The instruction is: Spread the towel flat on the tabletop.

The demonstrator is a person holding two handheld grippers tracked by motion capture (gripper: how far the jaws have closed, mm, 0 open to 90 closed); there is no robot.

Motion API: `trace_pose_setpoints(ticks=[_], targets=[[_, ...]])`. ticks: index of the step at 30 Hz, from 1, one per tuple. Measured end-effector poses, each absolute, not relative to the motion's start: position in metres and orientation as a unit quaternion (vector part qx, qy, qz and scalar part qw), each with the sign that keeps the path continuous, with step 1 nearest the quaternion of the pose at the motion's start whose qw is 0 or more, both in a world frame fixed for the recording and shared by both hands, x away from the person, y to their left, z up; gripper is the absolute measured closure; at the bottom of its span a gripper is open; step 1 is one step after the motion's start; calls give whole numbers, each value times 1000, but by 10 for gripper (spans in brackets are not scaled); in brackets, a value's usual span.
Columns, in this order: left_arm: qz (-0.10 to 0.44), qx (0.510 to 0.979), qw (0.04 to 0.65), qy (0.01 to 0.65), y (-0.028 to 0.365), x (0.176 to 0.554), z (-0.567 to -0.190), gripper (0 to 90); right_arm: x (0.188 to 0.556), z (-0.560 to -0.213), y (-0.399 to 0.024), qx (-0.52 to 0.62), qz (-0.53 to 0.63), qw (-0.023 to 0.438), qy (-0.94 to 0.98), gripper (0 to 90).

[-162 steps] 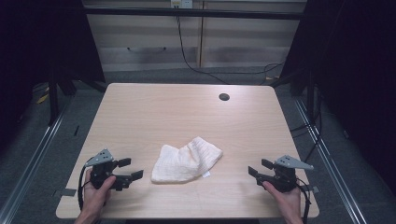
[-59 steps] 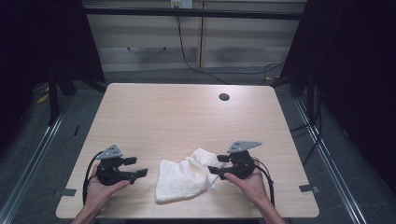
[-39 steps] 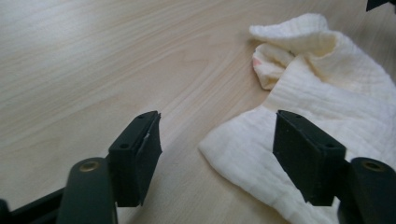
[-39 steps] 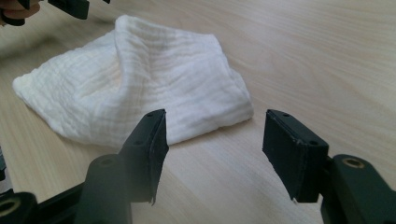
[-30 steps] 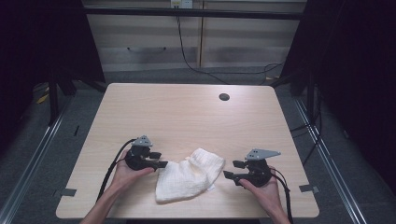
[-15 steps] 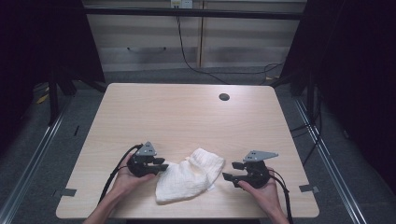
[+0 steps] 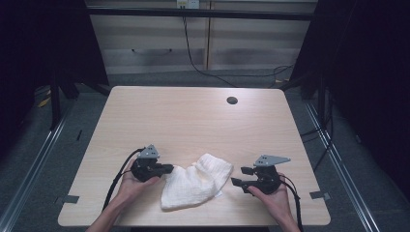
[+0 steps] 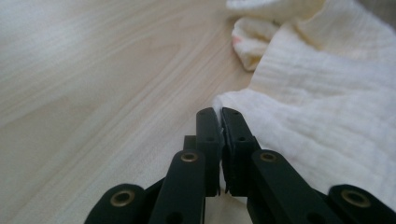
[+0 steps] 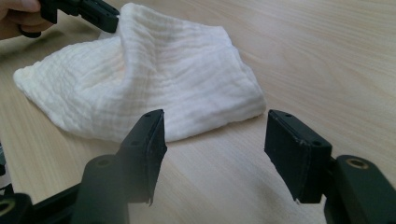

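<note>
A crumpled white muslin cloth [image 7: 196, 182] lies on the wooden table [image 7: 193, 121] near its front edge. My left gripper [image 7: 169, 169] sits at the cloth's left edge. Its jaws have just been closing and now pinch a corner of the cloth [image 8: 299, 116] between the tips of the left gripper [image 8: 219, 114]. In the right gripper view that corner of the cloth [image 9: 154, 88] is pulled up into a small peak under the left gripper [image 9: 105, 18]. My right gripper [image 7: 240, 176] rests just right of the cloth, apart from it. The right gripper [image 9: 215, 140] stands open with nothing but bare table between its jaws.
A small round dark hole [image 7: 232, 100] sits in the tabletop near its far edge. Cables [image 7: 123, 169] trail from both grippers toward the front edge. Drawers and a cable [image 7: 191, 53] stand beyond the table.
Two seconds ago the right gripper was at the cloth's right side; it has pulled back to the right. The left gripper slid right to the cloth's left edge and shut on it.
</note>
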State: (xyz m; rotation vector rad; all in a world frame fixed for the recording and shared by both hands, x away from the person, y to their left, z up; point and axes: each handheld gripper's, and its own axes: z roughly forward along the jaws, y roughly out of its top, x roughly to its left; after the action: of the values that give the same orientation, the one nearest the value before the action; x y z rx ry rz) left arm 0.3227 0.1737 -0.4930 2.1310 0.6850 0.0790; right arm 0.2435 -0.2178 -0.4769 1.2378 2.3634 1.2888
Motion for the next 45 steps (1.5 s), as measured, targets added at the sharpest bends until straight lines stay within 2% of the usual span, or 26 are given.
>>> trace_pose_setpoints(ticks=[9, 17, 20, 29, 34, 41, 45], targets=[[48, 825, 485, 288, 186, 327, -460, 870, 246, -475, -220, 422, 440, 82, 788, 383], [81, 817, 501, 273, 180, 338, -422, 870, 247, -474, -223, 426, 444, 83, 784, 381], [99, 810, 513, 268, 173, 344, -397, 870, 247, -474, -224, 427, 444, 83, 783, 380], [121, 800, 535, 245, 157, 342, -367, 870, 246, -471, -229, 432, 450, 85, 777, 379], [128, 798, 530, 257, 175, 337, -375, 870, 246, -471, -231, 436, 448, 84, 776, 381], [132, 787, 506, 328, 214, 347, -421, 870, 250, -471, -226, 432, 461, 66, 772, 394], [120, 780, 499, 356, 225, 353, -443, 870, 258, -465, -223, 421, 454, 81, 781, 431]])
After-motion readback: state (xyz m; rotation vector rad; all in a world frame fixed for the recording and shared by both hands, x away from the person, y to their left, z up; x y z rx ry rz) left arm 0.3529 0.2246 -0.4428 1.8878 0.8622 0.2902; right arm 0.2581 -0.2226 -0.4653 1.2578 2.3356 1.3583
